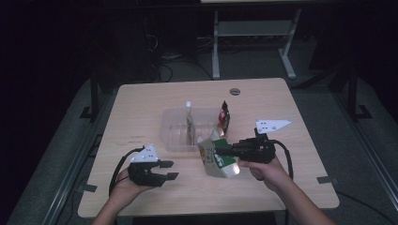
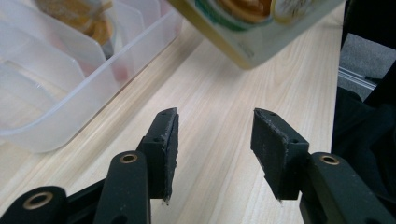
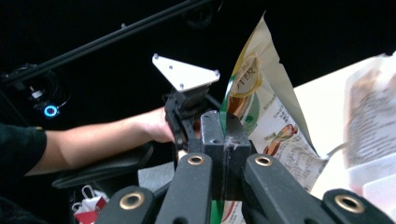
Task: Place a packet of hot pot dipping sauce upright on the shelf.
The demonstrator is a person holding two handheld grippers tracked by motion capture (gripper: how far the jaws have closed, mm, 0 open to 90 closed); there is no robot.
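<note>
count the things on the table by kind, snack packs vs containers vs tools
snack packs: 3 (green bag held in the right tool, pale pouch standing in the tray, dark red packet at the tray's right side)
clear plastic tray: 1
tools: 2 (the other is the left tool, open)
total: 6

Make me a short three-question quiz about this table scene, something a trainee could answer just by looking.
1. True or false: the right gripper is pinching the edge of the green and cream snack bag.
2. What is between the pads of the left gripper? A) a bottle B) nothing C) a red packet
3. Which container stands near the middle of the table?

Key:
1. True; its jaws are shut on the bag's edge.
2. B; they stand apart over bare wood.
3. The clear plastic tray with dividers, with a pouch upright inside.
</note>
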